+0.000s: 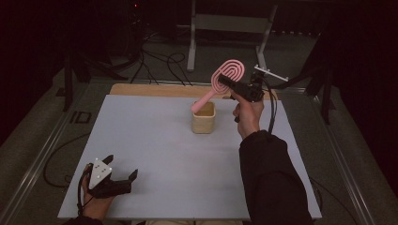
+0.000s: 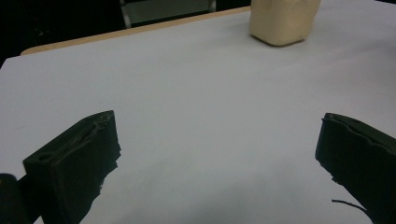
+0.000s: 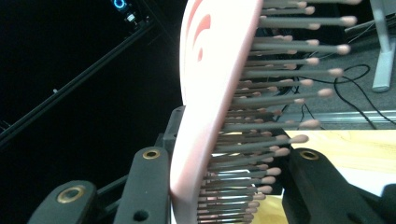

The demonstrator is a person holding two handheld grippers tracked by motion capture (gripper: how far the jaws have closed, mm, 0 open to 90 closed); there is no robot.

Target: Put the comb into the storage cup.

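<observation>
Nearest the person, the left gripper [image 1: 123,176] rests low over the desk [image 1: 155,154] at its near left corner, jaws spread wide with nothing between them. Farther off stands a tan cup [image 1: 203,118], unmarked. Above and just behind it, the right gripper [image 1: 226,83] is clenched on the head of a pink hairbrush [image 1: 220,82], handle slanting down toward the cup's rim. No readable writing appears on any of them.

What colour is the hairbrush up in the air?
The hairbrush is pink, bristles too. It shows best in the high view, above the beige cup.
</observation>
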